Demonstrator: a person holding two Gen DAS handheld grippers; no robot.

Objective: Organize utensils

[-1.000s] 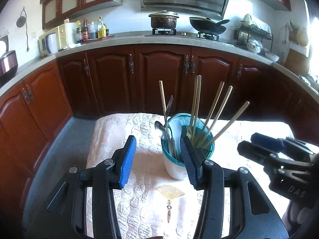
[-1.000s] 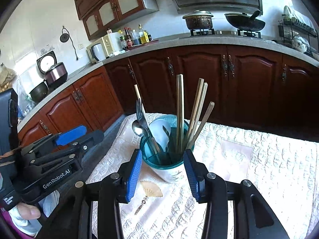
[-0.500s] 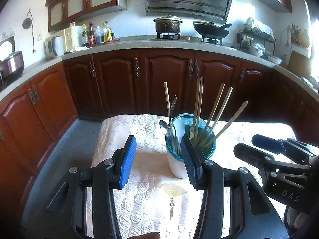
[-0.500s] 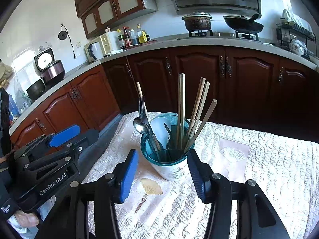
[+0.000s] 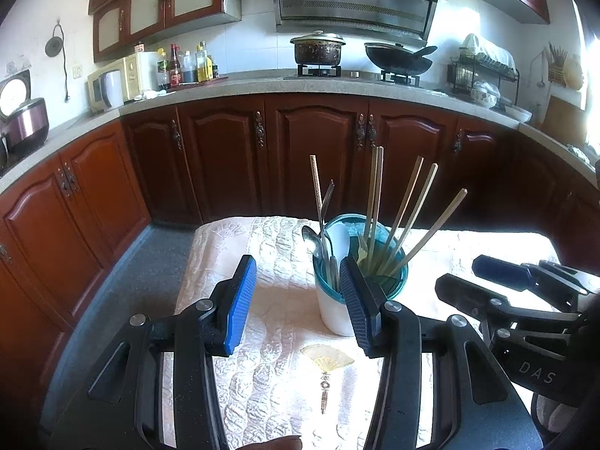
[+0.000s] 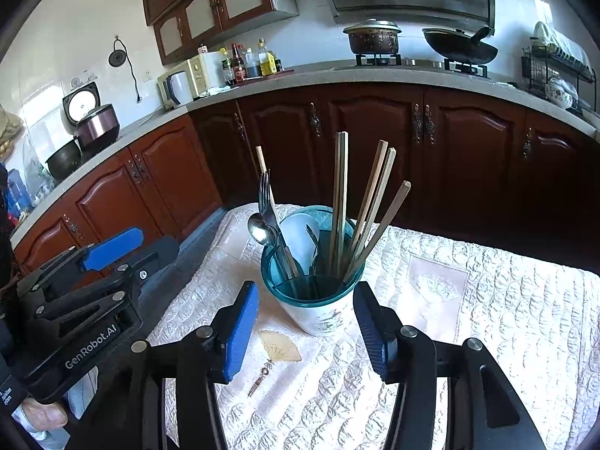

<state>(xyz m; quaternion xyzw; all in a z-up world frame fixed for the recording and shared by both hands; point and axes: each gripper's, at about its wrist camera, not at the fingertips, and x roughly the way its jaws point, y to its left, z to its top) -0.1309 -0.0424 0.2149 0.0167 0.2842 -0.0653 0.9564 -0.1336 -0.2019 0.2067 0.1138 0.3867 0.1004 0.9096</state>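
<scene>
Both grippers, left (image 5: 298, 302) and right (image 6: 305, 332), gape empty, and the holder (image 6: 313, 285) with upright chopsticks (image 6: 339, 202) sits dead ahead of the right, nearer.

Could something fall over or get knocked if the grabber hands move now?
Maybe. The chopsticks stick up tall and lean outward from the utensil cup, so a passing gripper could catch one and tip the cup. The left gripper and right gripper are both open and close to the cup and each other, so they might bump. The cup stands on a bumpy cloth, which may make it wobbly.
</scene>
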